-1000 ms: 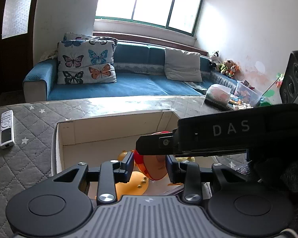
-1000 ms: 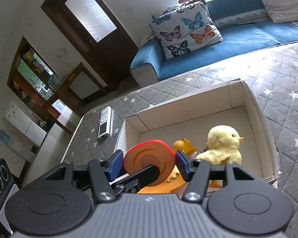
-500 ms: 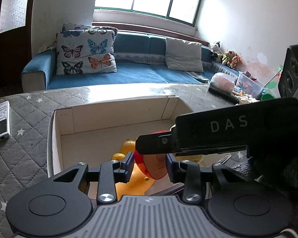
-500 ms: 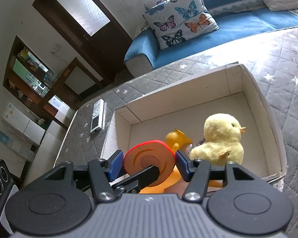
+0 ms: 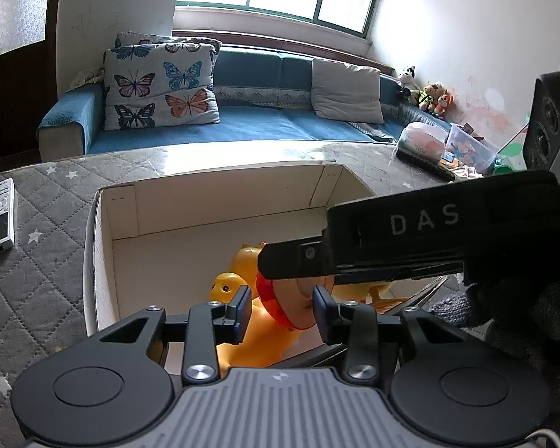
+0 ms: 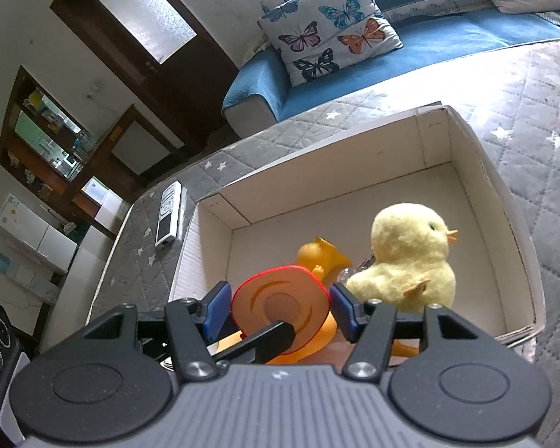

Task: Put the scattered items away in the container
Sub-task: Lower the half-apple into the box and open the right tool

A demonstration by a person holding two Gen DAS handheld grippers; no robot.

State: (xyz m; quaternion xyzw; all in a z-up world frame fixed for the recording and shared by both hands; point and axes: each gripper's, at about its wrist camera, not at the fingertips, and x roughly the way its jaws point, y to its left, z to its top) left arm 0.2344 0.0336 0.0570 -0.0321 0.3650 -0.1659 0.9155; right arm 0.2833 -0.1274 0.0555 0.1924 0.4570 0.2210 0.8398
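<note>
You hold the orange snail toy low inside the cardboard box so it lands beside the plush chick. Your right gripper clamps its shell; your left gripper is opening around it, pads apparently clear.

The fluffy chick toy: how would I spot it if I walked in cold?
Find the open white cardboard box sitting on the grey star-quilted cover in front of the blue sofa. Inside it, towards the right wall in the right wrist view, stands the chick. It is the only soft, pale yellow, fuzzy thing there; its neighbours are glossy orange plastic toys.
</note>
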